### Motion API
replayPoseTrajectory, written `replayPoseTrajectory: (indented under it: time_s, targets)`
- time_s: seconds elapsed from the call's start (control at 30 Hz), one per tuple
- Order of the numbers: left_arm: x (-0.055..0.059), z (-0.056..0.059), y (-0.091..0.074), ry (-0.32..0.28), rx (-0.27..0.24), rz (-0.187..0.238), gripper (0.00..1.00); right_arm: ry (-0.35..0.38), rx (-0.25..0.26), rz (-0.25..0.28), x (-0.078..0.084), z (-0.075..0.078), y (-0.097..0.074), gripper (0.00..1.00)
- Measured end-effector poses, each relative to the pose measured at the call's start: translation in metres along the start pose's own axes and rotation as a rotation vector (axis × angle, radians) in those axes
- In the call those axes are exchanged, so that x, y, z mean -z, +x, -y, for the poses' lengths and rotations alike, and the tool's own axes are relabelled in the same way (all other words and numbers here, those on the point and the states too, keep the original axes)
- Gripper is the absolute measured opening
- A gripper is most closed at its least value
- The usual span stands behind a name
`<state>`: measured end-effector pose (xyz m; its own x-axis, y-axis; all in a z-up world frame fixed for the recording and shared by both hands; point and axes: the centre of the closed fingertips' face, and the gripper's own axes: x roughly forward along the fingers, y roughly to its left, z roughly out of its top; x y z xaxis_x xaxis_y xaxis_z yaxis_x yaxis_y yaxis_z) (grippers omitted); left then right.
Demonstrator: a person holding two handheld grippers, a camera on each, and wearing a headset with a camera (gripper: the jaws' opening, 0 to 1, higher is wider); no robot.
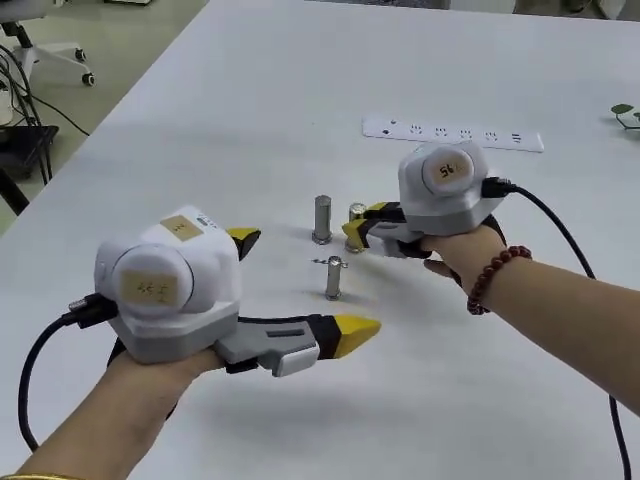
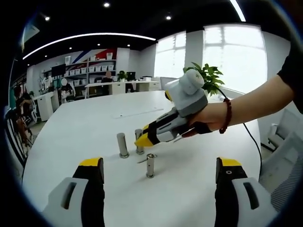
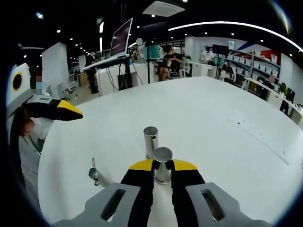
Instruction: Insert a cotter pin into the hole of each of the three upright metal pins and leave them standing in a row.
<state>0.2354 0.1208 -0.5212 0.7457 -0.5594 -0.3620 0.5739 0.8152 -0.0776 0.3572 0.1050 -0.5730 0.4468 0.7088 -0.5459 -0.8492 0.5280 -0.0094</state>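
Three upright metal pins stand close together mid-table. The near pin (image 1: pixel 334 277) has a cotter pin through its top; it is also the near pin (image 2: pixel 150 165) and the left pin (image 3: pixel 94 174). The far-left pin (image 1: pixel 322 218) (image 2: pixel 122 144) (image 3: pixel 150 139) stands free. My right gripper (image 1: pixel 355 230) (image 3: pixel 163 166) is shut on the third pin (image 1: pixel 357 212) (image 3: pixel 163 163), and it shows as the right gripper (image 2: pixel 144 138) at that pin (image 2: pixel 138 139). My left gripper (image 1: pixel 300 285) (image 2: pixel 159 165) is open with nothing between its jaws, near and left of the pins.
A white power strip (image 1: pixel 452 132) lies behind the pins. A plant leaf (image 1: pixel 625 115) is at the far right edge of the table (image 1: pixel 250 90). An office chair (image 1: pixel 50 50) stands beyond the table's left edge. Cables trail from both grippers.
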Motion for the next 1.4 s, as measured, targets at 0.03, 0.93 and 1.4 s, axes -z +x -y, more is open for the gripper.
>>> replayPoseTrajectory:
  time_s: [0.03, 0.93, 1.4]
  targets:
    - [0.001, 0.0, 0.0, 0.0, -0.003, -0.002, 0.98, 0.001, 0.0, -0.002, -0.001, -0.001, -0.002, 0.08]
    - [0.002, 0.01, -0.018, 0.003, -0.019, 0.003, 0.97, -0.01, 0.002, -0.048, 0.037, -0.022, -0.065, 0.08]
    - [0.002, 0.013, -0.021, 0.007, -0.022, 0.003, 0.96, 0.008, -0.004, -0.051, 0.059, -0.038, -0.084, 0.08]
